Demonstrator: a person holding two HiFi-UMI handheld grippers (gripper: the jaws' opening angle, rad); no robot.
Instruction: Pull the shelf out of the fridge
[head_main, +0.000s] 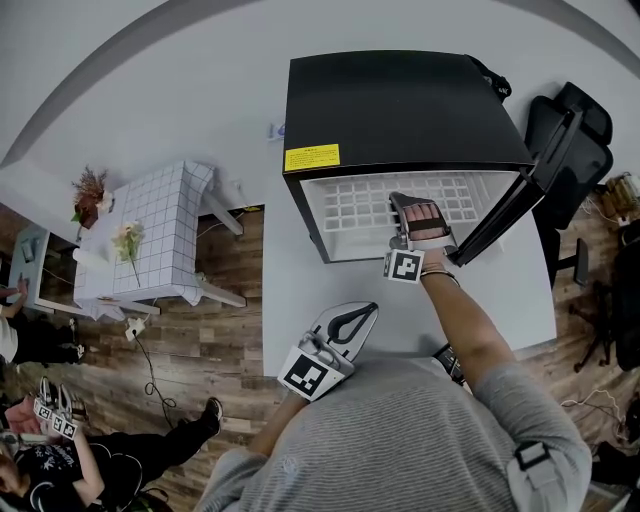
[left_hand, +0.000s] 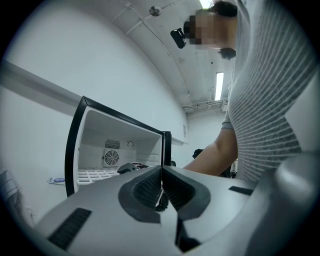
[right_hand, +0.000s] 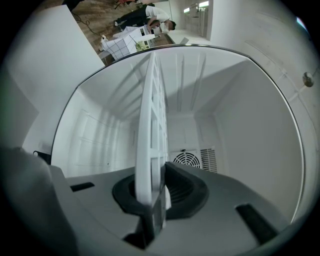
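A small black fridge (head_main: 400, 110) stands on a white table with its door swung open to the right. Inside lies a white grid shelf (head_main: 370, 205), also seen edge-on in the right gripper view as a white lattice shelf (right_hand: 152, 135). My right gripper (head_main: 412, 212) reaches into the fridge mouth and is shut on the shelf's front edge, its dark pads pinching the white rim. My left gripper (head_main: 352, 318) hangs low in front of my chest, away from the fridge, jaws together with nothing between them (left_hand: 161, 186).
The open fridge door (head_main: 520, 195) juts out at the right. A black office chair (head_main: 575, 140) stands behind it. A small table with a checked cloth (head_main: 150, 240) and flowers sits left. A person (head_main: 60, 450) sits on the floor at lower left.
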